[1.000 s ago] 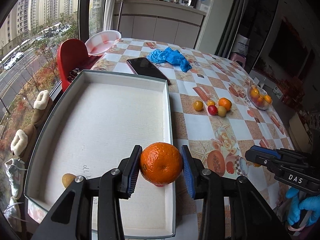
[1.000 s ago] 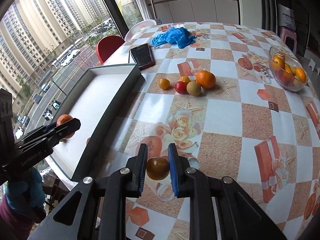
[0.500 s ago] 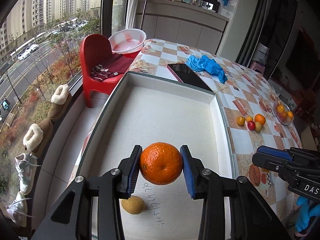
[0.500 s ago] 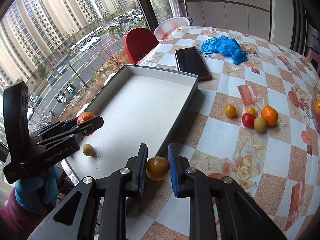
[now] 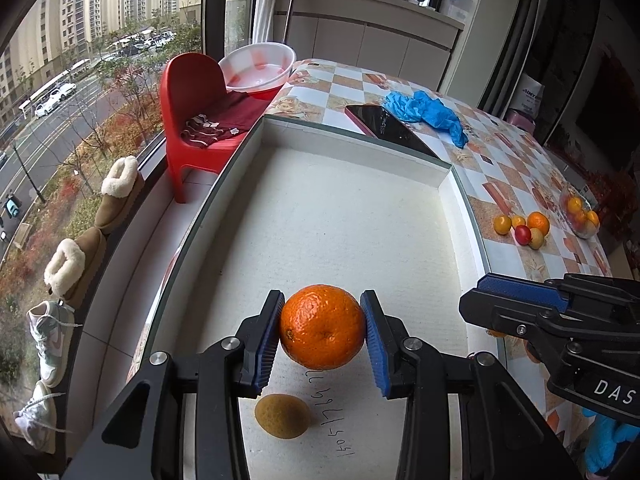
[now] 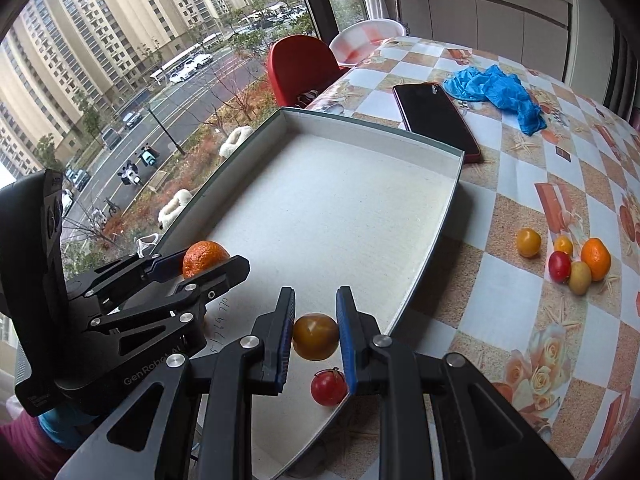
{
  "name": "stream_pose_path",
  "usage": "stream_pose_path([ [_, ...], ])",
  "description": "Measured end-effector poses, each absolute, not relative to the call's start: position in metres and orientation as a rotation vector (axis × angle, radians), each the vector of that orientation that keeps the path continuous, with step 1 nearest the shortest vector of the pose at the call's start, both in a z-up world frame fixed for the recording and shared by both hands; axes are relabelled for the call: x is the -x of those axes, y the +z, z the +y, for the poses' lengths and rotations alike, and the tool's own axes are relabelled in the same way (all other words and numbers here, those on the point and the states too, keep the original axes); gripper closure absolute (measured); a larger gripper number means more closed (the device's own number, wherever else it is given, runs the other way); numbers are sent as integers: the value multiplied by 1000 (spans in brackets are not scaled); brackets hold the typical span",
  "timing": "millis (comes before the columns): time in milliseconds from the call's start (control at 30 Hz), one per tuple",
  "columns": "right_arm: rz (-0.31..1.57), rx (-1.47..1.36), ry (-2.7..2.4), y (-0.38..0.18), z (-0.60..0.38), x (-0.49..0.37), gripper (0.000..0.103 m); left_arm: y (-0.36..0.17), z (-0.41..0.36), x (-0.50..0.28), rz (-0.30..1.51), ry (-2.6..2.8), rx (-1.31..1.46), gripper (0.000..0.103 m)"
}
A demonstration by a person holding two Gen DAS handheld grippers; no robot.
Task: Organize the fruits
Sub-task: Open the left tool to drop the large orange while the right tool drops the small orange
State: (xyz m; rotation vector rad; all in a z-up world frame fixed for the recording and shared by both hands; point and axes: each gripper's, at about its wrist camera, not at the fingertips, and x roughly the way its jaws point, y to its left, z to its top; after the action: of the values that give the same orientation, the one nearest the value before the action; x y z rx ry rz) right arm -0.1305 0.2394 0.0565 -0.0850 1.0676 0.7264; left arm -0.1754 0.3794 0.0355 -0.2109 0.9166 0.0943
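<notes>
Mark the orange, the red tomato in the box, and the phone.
orange (image 5: 322, 326): left wrist view, centre of its peel.
red tomato (image 6: 329, 387): right wrist view, middle of its skin.
phone (image 6: 434, 114): right wrist view, middle of the dark screen.

The tray lies on the table, along the table's window-side edge. Inside the tray, at its near end, sits a small fruit, and near the tray's right wall sits a tomato. The left gripper holds an orange above the near end of the tray; the right gripper holds a round fruit above the tray, just over the tomato. A phone lies at the tray's far right corner, with a crumpled glove behind it. A cluster of fruit lies on the table, right of the tray. A bowl stands further right of the cluster. A chair stands beyond the tray's far left corner, beside the table.
</notes>
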Motion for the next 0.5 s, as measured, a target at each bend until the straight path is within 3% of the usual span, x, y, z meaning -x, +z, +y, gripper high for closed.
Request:
stream_pose_path([
  [500,1095,69,730,49,243,126,79,26,373,172,942,108,180,60],
])
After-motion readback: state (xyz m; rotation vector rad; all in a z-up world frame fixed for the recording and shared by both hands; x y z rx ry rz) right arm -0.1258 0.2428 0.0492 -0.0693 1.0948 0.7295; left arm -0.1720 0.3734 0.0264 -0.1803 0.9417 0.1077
